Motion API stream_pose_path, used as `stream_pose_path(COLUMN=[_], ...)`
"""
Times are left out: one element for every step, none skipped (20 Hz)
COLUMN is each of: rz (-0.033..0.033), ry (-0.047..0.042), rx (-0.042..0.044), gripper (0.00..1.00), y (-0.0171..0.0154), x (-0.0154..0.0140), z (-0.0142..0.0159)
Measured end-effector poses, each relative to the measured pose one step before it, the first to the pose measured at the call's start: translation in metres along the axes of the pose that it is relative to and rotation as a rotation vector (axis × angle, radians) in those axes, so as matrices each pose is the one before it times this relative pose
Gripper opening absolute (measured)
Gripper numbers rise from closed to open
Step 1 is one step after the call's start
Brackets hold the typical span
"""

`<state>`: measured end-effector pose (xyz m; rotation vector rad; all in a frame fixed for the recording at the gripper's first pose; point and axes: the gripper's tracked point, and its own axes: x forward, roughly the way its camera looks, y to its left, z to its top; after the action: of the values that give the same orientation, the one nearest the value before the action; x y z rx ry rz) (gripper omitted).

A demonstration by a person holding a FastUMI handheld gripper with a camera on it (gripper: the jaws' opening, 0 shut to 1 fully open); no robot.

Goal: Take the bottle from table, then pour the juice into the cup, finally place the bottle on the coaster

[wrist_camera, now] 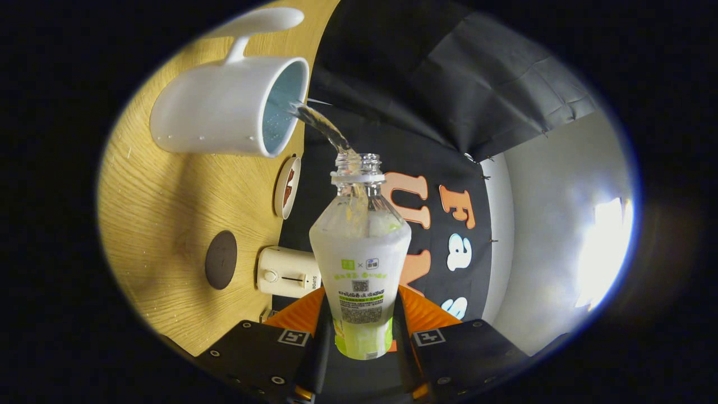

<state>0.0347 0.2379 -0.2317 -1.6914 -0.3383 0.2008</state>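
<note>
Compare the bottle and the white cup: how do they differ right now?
The bottle is see-through plastic with a label; the cup is plain white with a handle. The bottle is gripped between the gripper fingers and tipped; the cup stands on the table. Juice leaves the bottle and enters the cup. Both are open-topped.

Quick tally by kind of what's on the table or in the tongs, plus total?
Bottle, held between the tongs, pouring: 1
Cup taking the juice: 1
Round dark coaster: 1
Plate at the table's far edge: 1
Toaster: 1
Total: 5
</note>
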Motion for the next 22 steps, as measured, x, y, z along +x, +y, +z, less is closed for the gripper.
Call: stream_pose_path(rz=[0.00188, -0.00116, 0.00112, -0.00056, -0.00156, -0.00475, -0.00084, -0.00274, -0.00102, -0.00344, -0.00014, -0.00022, -0.00058, -0.00124, -0.00234, 0.00089, 0.00041, 0.00088, -0.0024, -0.00168, -0.00093, -0.00356], ry=[-0.00615, -0.00419, -0.00382, -0.00069, -0.00037, -0.00061, 0.00026, -0.00183, -0.00238, -0.00253, -0.00229, -0.00178, 0.00048, -0.00375, -0.00561, -0.00324, -0.0017, -0.0018, -0.00301, -0.00182, -0.00427, -0.00347], rx=[-0.01169, -0.00906, -0.00422, -0.00061, -0.00054, -0.00149, -0.00128, -0.00132, -0.00345, -0.00564, -0.00545, -0.004, -0.00314, -0.0048, -0.00935, -0.00792, -0.00546, -0.00334, -0.00268, -0.0034, -0.00575, -0.00692], gripper=[0.52, 0.52, 0.52, 0.52, 0.52, 0.52, 0.52, 0.52, 0.52, 0.52, 0.52, 0.52, 0.52, 0.52, 0.52, 0.52, 0.52, 0.52, 0.52, 0.52, 0.52, 0.52], y=[-0.00029, -0.00182, -0.00029, 0.00005, -0.00007, -0.00002, 0.00024, -0.00071, -0.00005, -0.0005, -0.00001, -0.00021, -0.00022, -0.00026, -0.00079, 0.00013, -0.0007, -0.00038, -0.00094, 0.00032, 0.00007, -0.00091], x=[0.00013, 0.00117, 0.0006, 0.00075, -0.00015, 0.00068, -0.00024, -0.00026, 0.00007, 0.00141, -0.00039, 0.00005, -0.00062, 0.00041, 0.00068, 0.00031, -0.00006, 0.00035, 0.00006, 0.00072, 0.00046, 0.00029], z=[0.0001, -0.00059, 0.00049, -0.00109, -0.00038, -0.00003, -0.00002, 0.00072, 0.00035, -0.00153, -0.00021, 0.00041, 0.00028, 0.00039, 0.00048, -0.00072, 0.00033, -0.00029, 0.00069, -0.00049, 0.00029, -0.00066])
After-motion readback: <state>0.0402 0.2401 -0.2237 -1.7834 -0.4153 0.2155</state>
